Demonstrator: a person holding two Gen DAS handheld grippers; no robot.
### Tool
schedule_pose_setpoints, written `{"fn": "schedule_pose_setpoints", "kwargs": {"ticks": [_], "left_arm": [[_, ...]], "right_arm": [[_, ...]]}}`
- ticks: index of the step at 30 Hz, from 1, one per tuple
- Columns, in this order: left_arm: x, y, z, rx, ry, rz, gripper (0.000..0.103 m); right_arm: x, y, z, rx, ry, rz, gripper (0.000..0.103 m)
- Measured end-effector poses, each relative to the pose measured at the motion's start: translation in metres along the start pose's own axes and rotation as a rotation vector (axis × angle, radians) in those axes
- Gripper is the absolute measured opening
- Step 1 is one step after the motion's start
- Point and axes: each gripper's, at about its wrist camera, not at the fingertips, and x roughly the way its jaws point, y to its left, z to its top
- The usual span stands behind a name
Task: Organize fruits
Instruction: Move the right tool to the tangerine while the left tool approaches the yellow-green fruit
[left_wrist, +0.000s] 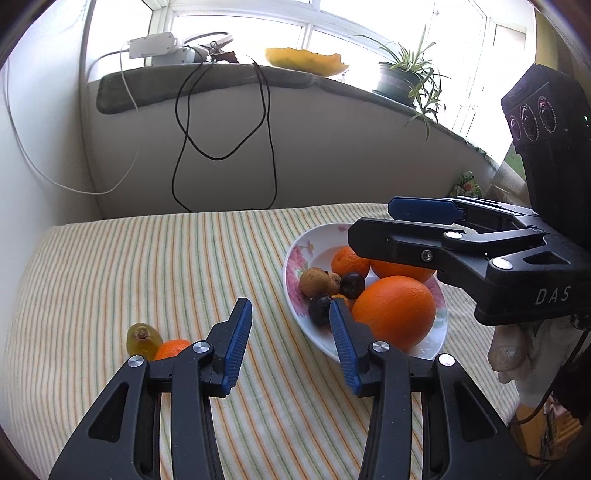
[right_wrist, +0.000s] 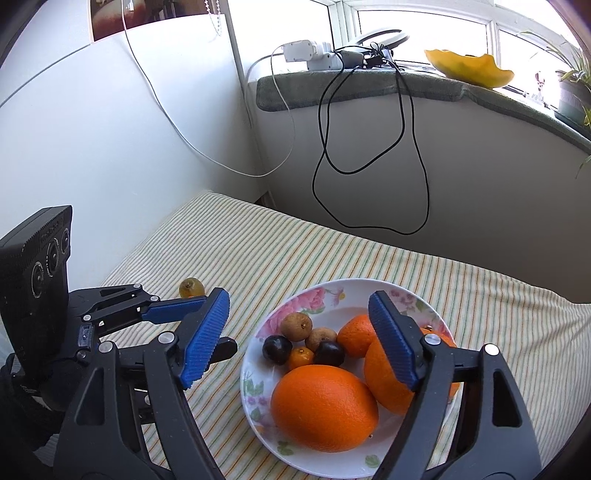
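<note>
A floral white plate (right_wrist: 334, 308) on the striped cloth holds two big oranges (right_wrist: 325, 406), a mandarin (right_wrist: 354, 334), two dark plums (right_wrist: 277, 349), two brown longans (right_wrist: 295, 325) and a tiny orange fruit. My right gripper (right_wrist: 298, 295) hovers over the plate, open, with nothing between its blue pads. My left gripper (left_wrist: 290, 304) stands open over bare cloth just left of the plate (left_wrist: 295, 258), holding nothing. A yellow-green fruit (left_wrist: 142, 339) and a small mandarin (left_wrist: 171, 349) lie on the cloth left of it, partly behind its left finger.
The cloth-covered table meets a white wall at the left and back. Black and white cables (left_wrist: 225, 122) hang from the window sill (left_wrist: 221, 79), which carries a yellow dish (left_wrist: 306, 61) and a potted plant (left_wrist: 402, 79). A hand (left_wrist: 506, 354) grips the right gripper.
</note>
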Motion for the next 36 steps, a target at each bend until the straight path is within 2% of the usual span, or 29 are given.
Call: {"fn": "schedule_pose_setpoints", "kwargs": {"ticks": [5,21,31,34,36], "left_arm": [[-0.006,0.012,-0.004,-0.015,-0.001,0.026,0.043],[-0.028,0.08,-0.018,-0.112,0.0,0.137,0.042],[-0.026,0.1,-0.022,-0.166,0.023,0.099,0.042],[-0.024,0.101,-0.023,-0.168,0.035,0.104,0.039],[-0.021,0.105,-0.025,-0.178,0.044,0.097,0.039]], "right_arm": [[-0.003,0.009,-0.002,0.005,-0.017,0.016,0.085],[0.011,0.049,-0.014,-0.027,-0.014,0.112,0.085],[0.033,0.081,-0.023,-0.082,0.027,0.171,0.085],[0.042,0.088,-0.026,-0.08,0.052,0.186,0.076],[0.046,0.09,-0.028,-0.073,0.056,0.183,0.075]]}}
